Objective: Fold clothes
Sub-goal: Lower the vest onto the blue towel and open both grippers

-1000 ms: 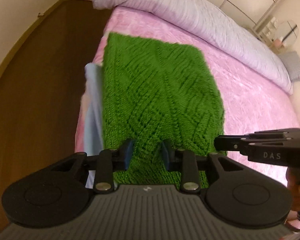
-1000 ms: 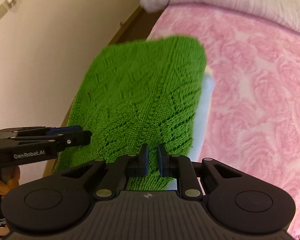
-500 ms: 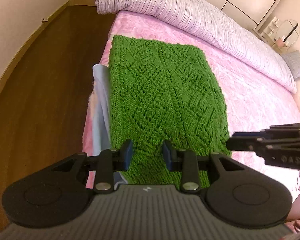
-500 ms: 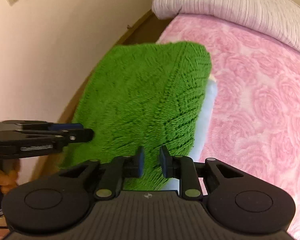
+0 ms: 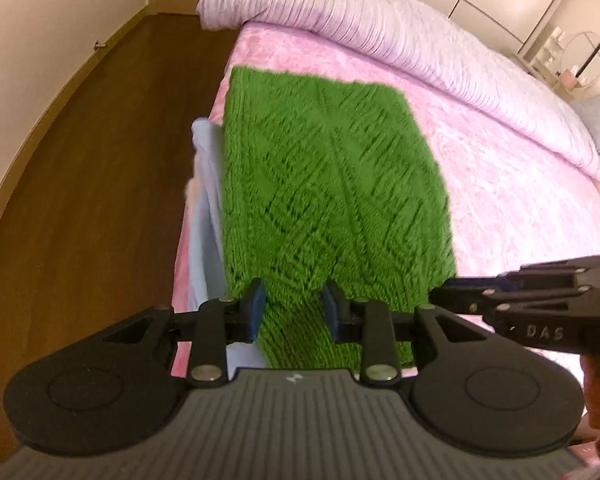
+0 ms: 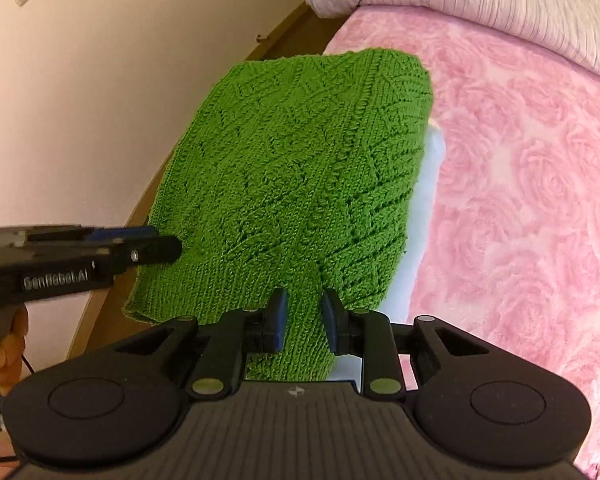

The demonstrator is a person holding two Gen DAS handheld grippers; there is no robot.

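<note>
A folded green knit sweater (image 5: 332, 184) lies near the left edge of the pink bed, on top of a light blue garment (image 5: 206, 216). It also shows in the right wrist view (image 6: 300, 184), with the light blue garment (image 6: 424, 216) beneath it. My left gripper (image 5: 293, 308) has its jaws apart, over the sweater's near edge, with knit between the pads. My right gripper (image 6: 303, 316) has its jaws apart over the near hem, also with knit between the pads. The right gripper shows from the side in the left wrist view (image 5: 520, 292), and the left gripper in the right wrist view (image 6: 100, 248).
The pink rose-patterned blanket (image 6: 520, 168) covers the bed. A lilac striped duvet (image 5: 380, 28) lies along the far side. Dark wooden floor (image 5: 92, 152) and a cream wall (image 6: 100, 80) are to the left of the bed. A round mirror (image 5: 582, 58) stands far right.
The right gripper's jaws have opened wider, from almost closed to clearly apart. Both grippers have drawn slightly back toward the sweater's near edge; the sweater stays lying flat.
</note>
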